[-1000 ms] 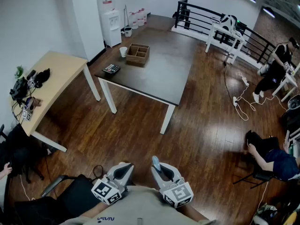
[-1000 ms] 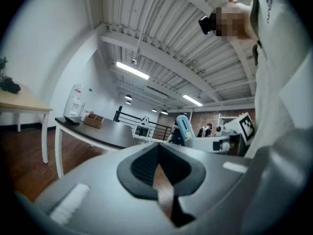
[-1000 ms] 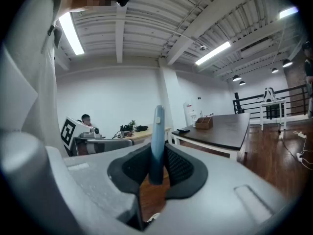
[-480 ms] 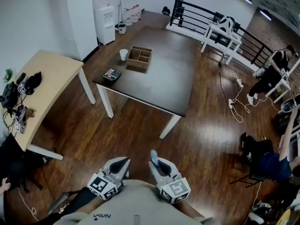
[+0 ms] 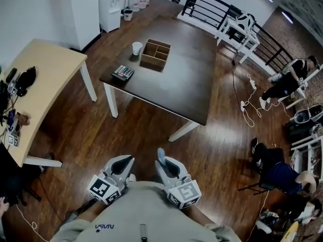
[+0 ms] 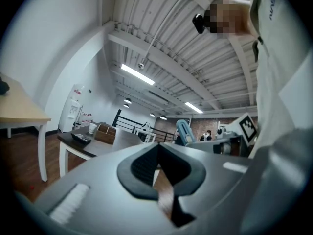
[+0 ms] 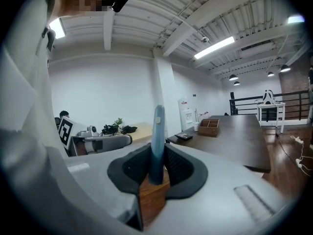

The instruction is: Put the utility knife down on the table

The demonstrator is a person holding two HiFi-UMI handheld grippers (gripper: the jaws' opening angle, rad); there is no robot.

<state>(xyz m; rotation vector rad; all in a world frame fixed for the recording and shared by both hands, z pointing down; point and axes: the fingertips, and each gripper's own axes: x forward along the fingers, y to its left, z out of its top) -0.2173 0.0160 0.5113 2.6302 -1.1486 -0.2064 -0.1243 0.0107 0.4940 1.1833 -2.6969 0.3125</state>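
The right gripper (image 7: 156,169) has its jaws clamped on a slim light-blue plastic utility knife (image 7: 157,131). The knife stands upright, its lower end hidden between the jaws, and its blade cannot be made out. The left gripper (image 6: 157,156) has its jaws together. The dark rectangular desk (image 5: 176,74) lies well apart, ahead.

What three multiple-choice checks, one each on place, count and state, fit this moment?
1. The calculator lies at the table's: A near left corner; B far right corner; C middle.
2. Things on the table: A one; B three; C six.
3. The right gripper is: A open, empty; B shut on the knife; C shut, empty.
Key: 1 A, the head view shows it at that corner. 2 B, calculator, cup and box. 3 B, its jaws press on the blue knife.
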